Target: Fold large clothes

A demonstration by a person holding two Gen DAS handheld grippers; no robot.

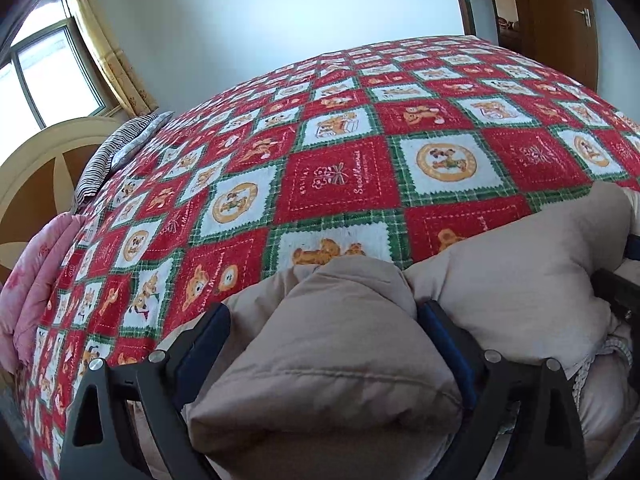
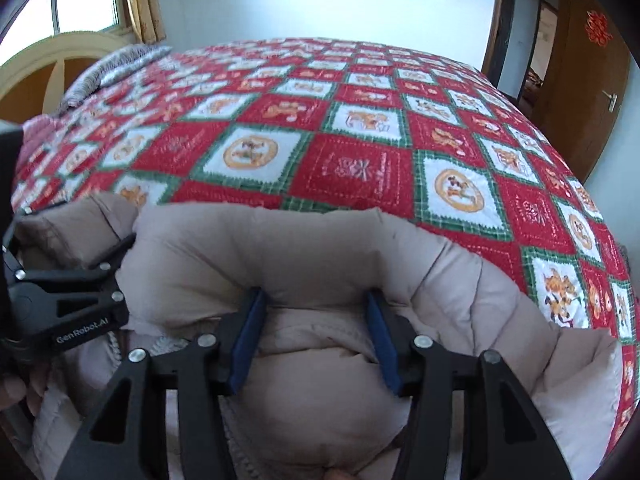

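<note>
A puffy beige coat (image 1: 520,280) lies bunched at the near edge of a bed covered by a red, green and white checked blanket (image 1: 340,176). My left gripper (image 1: 326,312) holds a thick fold of the coat between its blue pads, which press into both sides. In the right wrist view the coat (image 2: 280,248) curls up in a rolled ridge. My right gripper (image 2: 316,296) has a padded bulge of it squeezed between its pads. The left gripper (image 2: 124,248) shows at the left, clamped on the same ridge's end. A white knitted lining peeks out beneath.
A striped pillow (image 1: 104,160) and a pink quilt (image 1: 28,280) lie at the bed's left end by a rounded wooden headboard (image 1: 36,160). A window (image 1: 48,72) with yellow curtains is beyond it. A brown door (image 2: 592,80) stands at the far right. A person's hand (image 2: 16,392) grips the left tool.
</note>
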